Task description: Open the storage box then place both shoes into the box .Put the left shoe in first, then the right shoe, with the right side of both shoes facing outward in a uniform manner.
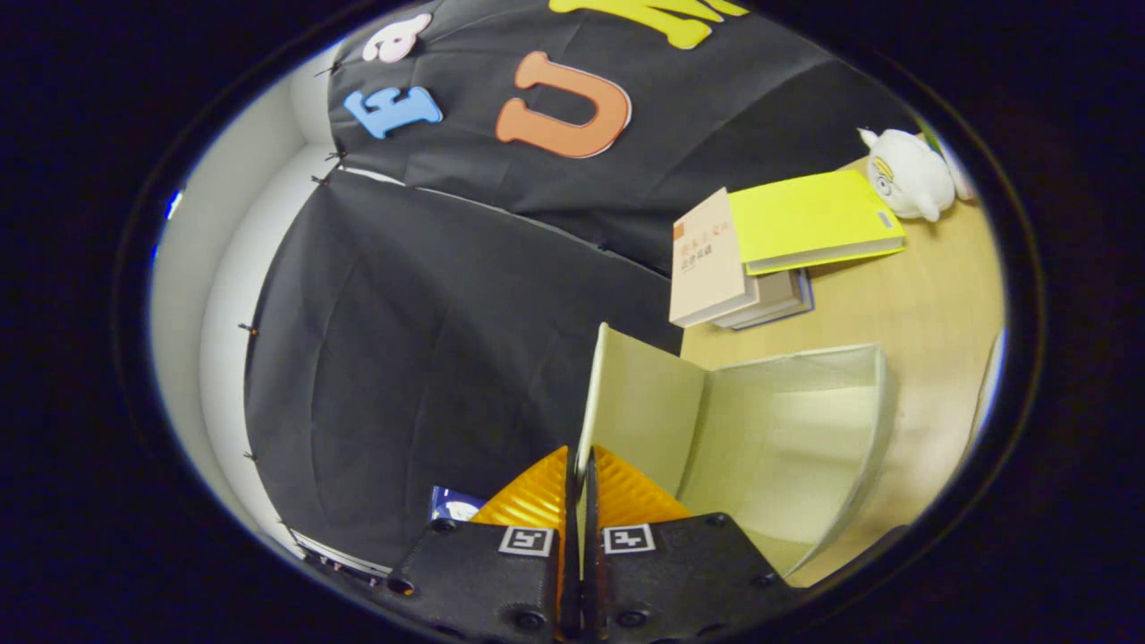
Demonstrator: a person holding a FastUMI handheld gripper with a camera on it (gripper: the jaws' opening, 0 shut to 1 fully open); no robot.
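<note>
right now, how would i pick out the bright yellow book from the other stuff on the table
On the wooden table, beyond the open storage box whose flap the gripper is shut on, lies a pile of books beside a white plush toy. The yellow book lies topmost, the only bright one there.

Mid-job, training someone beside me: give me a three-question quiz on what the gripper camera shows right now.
1. True or false: the gripper is shut on the thin flap of the storage box.
2. Multiple choice: what lies on top of the stack of books beyond the box? A) a shoe B) a yellow book C) a cup
3. Fill in: beyond the books, on the wooden table, sits a white ____.

Key: 1 true, the flap's edge runs between the closed fingers; 2 B; 3 plush toy.
</note>
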